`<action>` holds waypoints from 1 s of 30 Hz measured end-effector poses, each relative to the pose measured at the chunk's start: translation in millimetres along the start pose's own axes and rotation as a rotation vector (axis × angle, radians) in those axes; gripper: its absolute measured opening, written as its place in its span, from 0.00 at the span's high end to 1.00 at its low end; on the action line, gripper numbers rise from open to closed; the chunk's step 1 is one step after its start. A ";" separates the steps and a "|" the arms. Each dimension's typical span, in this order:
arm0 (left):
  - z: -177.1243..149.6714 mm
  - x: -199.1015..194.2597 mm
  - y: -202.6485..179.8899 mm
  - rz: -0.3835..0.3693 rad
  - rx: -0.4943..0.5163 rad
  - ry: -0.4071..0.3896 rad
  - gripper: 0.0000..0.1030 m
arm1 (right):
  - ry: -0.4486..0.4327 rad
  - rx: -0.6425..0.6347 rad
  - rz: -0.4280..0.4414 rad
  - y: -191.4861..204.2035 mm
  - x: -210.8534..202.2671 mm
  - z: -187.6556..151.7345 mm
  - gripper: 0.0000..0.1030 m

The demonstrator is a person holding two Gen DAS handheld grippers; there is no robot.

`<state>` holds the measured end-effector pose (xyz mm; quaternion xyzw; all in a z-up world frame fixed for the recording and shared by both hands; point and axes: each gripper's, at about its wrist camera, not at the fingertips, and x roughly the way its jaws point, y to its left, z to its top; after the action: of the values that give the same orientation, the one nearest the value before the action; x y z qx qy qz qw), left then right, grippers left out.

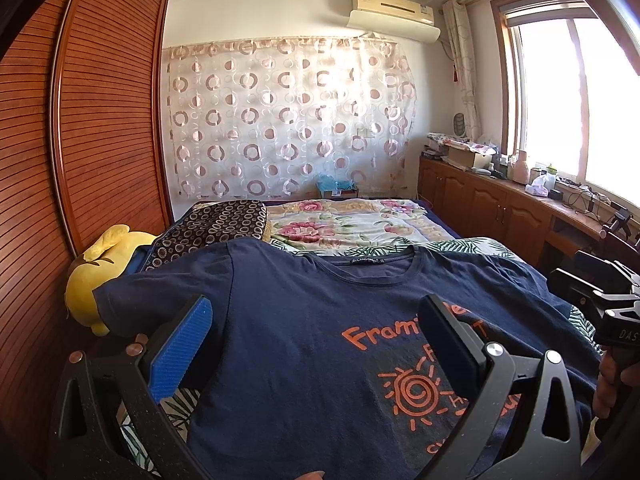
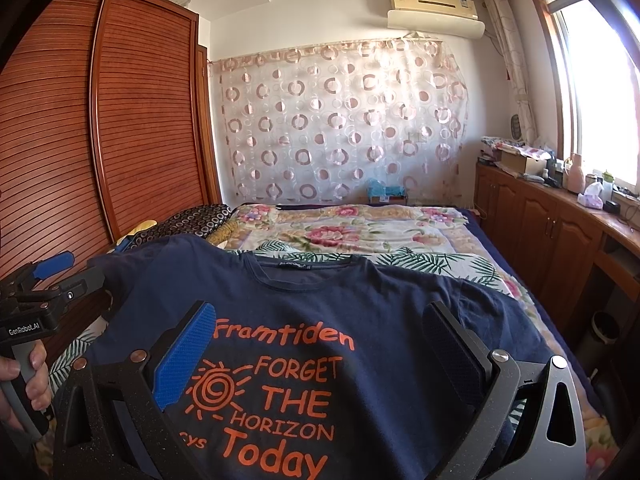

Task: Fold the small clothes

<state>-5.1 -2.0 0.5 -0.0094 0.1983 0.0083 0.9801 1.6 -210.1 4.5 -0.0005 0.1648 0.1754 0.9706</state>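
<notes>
One navy T-shirt (image 2: 360,320), front side up, spread flat on the near part of the bed (image 2: 420,236); collar toward the far end, short sleeves out to either side. Orange print: a spiral sun and the words "Framtiden FORGET THE HORIZON Today".

Left gripper (image 1: 316,344): fingers spread wide, hovering over the shirt's left half, nothing between them. One blue ribbed pad (image 1: 182,350) faces inward; the opposite pad (image 1: 448,340) is dark. In the right wrist view its handle is held in a hand (image 2: 28,384) at the left edge.

Right gripper (image 2: 320,352): fingers spread wide over the chest print, holding nothing; whether the tips touch the cloth cannot be told. It shows at the right edge of the left wrist view as a black body over the shirt's right sleeve.

Bedding: leaf-patterned sheet (image 2: 432,264) under the shirt; floral quilt (image 2: 360,224) beyond the collar; dark ring-patterned pillow (image 1: 212,220) at far left.

Other items: yellow plush toy (image 1: 90,280) beside the bed against the slatted wooden wardrobe (image 1: 100,120); circle-patterned sheer curtain (image 1: 288,120) on the far wall; air conditioner (image 1: 394,10) above it; low wooden cabinets (image 2: 540,216) beneath the window (image 1: 572,100), their top crowded with small objects.
</notes>
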 end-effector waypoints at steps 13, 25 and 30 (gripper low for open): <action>-0.6 -1.0 -2.6 -0.001 0.004 -0.004 0.00 | -0.001 0.001 0.000 -0.5 0.3 -0.5 0.00; -0.9 -1.8 -4.8 0.000 0.006 -0.004 0.00 | 0.001 0.001 0.003 -0.2 0.3 -0.5 0.00; -0.9 -1.9 -5.0 0.001 0.008 -0.003 0.00 | 0.002 -0.001 0.004 -0.2 0.7 -0.3 0.00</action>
<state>-7.0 -7.1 0.5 -0.0053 0.1969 0.0079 0.9804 2.2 -210.0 4.0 -0.0008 0.1658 0.1774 0.9701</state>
